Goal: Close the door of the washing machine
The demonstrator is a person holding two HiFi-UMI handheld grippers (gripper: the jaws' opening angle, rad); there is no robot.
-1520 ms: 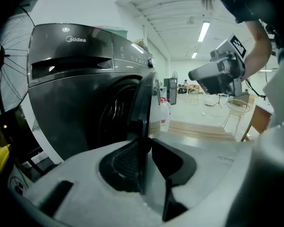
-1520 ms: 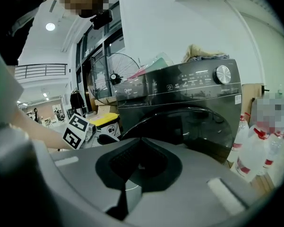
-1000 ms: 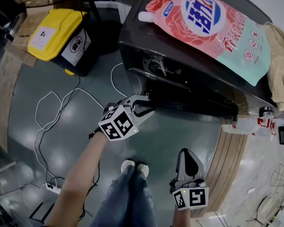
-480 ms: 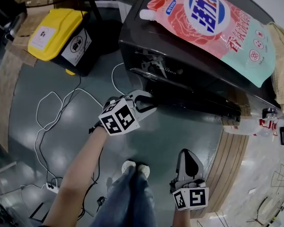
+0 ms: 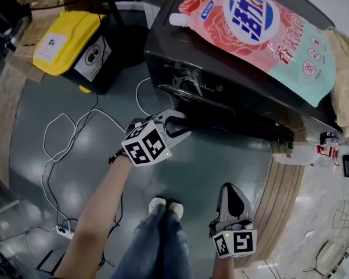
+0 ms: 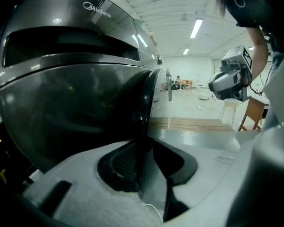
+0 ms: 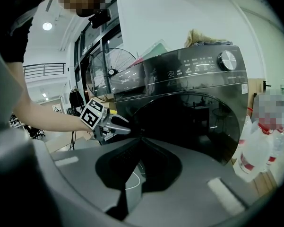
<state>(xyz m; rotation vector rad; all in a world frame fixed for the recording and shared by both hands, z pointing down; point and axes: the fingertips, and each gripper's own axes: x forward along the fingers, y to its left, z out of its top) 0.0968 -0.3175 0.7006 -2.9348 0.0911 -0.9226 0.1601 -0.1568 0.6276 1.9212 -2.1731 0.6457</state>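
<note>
- Door point(image 7: 193, 122) of the washing machine point(image 5: 168, 45) takes up the front of the drum. It's dark glass, sitting close against the body. Its rim looks a hair proud at the 9 o'clock edge, so my guess is it's swung to but not latched yet.
- Left gripper point(image 5: 184, 125) is parked right at that 9 o'clock edge. Its jaws look drawn together with nothing between them, tips at the rim. I can't tell for sure if they're touching it.
- For the push, I'd keep the jaws together and press the tips square onto the rim, straight in toward the drum. The glass is curved and slick-looking, so an angled shove would probably skate off. Go steady and firm till the latch takes.
- Right gripper point(image 5: 231, 189) hangs low at 5 o'clock in the head view, jaws together and empty, well apart from the machine. Best left there, out of the way.
- Plastic bottles point(image 7: 255, 150) stand at the machine's 3 o'clock, near its side. They don't look like they're in the door's path.
</note>
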